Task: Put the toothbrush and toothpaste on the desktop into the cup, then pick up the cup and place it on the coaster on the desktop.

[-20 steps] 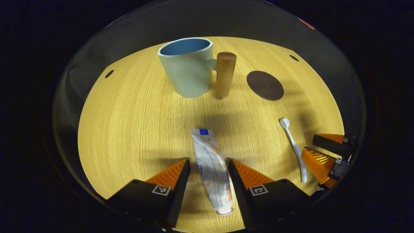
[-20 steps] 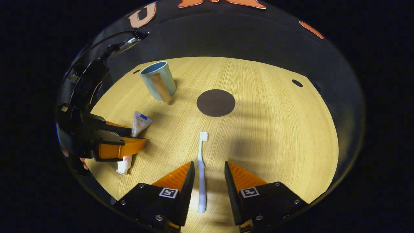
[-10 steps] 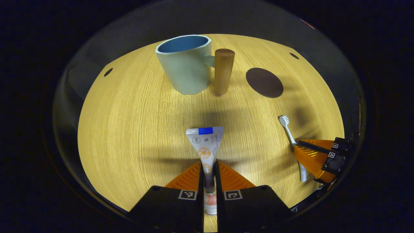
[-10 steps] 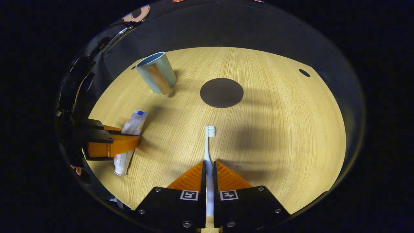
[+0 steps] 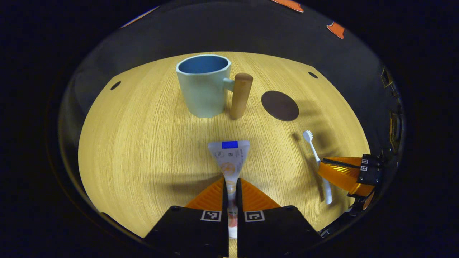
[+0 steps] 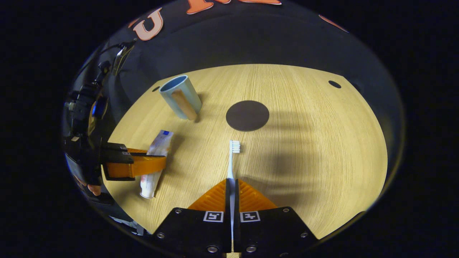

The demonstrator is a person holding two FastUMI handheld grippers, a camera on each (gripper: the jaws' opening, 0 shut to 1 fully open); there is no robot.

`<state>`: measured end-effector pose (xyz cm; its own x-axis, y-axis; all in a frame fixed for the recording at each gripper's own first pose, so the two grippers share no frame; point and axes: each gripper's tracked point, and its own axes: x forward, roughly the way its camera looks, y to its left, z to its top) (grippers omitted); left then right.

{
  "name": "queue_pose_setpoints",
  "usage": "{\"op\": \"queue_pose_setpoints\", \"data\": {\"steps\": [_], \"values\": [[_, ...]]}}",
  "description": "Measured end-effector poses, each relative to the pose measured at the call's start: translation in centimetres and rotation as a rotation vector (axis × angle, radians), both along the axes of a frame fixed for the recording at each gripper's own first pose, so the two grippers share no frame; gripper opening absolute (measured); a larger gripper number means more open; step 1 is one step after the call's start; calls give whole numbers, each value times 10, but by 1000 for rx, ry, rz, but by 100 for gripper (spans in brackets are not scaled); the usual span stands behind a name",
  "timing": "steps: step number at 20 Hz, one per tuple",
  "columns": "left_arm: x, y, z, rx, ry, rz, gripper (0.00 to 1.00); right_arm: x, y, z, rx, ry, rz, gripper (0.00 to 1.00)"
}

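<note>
Left gripper (image 5: pixel 231 186) fingers pinched on the toothpaste (image 5: pixel 229 157), its crimped end pointing to 12 o'clock toward the cup (image 5: pixel 204 86), right gripper (image 6: pixel 231 186) fingers clamped on the toothbrush (image 6: pixel 233 157) handle, bristles toward the coaster (image 6: pixel 247 115) at 12 o'clock, wooden desktop (image 6: pixel 322 143) beneath

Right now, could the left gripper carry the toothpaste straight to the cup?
Probably yes. The left gripper is shut on the toothpaste, and only bare desktop lies between it and the open cup.

Toothpaste (image 5: pixel 229 161) cap end and toothbrush (image 6: pixel 232 161) handle, hidden between fingers.
</note>
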<state>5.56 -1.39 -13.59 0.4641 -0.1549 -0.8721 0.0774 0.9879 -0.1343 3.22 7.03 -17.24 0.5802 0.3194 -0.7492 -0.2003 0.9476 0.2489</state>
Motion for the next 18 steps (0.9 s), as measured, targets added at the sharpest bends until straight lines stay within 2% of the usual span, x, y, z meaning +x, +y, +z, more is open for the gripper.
{"op": "queue_pose_setpoints", "data": {"steps": [5,9,12,18], "values": [[12,0,25,-14,-149,-3,9,2,-17,25,31,-92,-55,3],[21,-1,69,-37,-304,-12,9,4,-31,54,84,-163,-108,3],[30,5,95,-63,-410,9,9,1,-39,72,180,-212,-104,3],[60,28,142,-110,-641,75,8,-5,-52,83,236,-356,-123,3]]}}
